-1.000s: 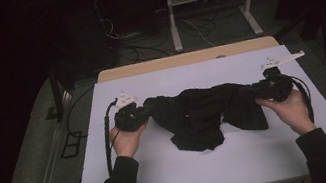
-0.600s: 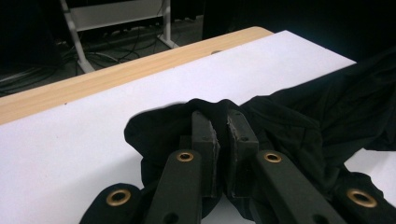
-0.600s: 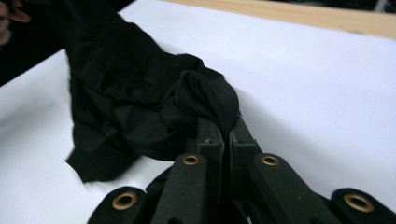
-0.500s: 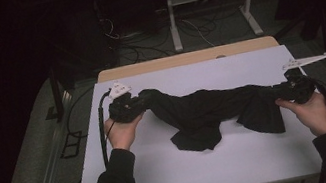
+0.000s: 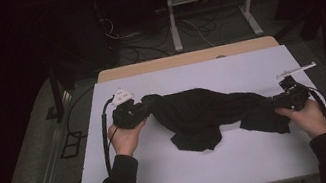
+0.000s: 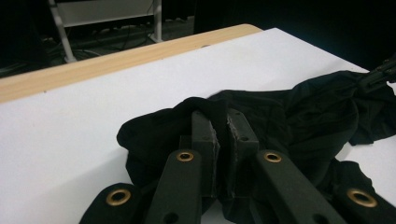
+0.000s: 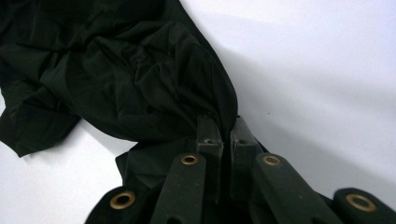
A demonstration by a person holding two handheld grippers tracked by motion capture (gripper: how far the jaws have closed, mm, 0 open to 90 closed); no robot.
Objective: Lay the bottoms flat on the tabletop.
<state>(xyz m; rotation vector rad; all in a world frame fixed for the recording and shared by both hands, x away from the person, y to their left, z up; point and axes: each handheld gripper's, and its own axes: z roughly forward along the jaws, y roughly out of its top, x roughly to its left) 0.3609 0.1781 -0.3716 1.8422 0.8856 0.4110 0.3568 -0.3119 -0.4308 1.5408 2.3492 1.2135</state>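
- Black cloth, seen from the high view, stretches between the left tool and the right tool, sagging onto the white surface just below their line. It looks light, soft and limp, likely to slump wherever unsupported, so an edge or corner seems the best hold.
- From the left gripper view, the left tool has its jaws nearly together, pinching a bunched fold of the cloth, which spreads ahead and to its right.
- From the right gripper view, the right tool is likewise clamped on a gathered cloth end, the rest fanning ahead to its left.
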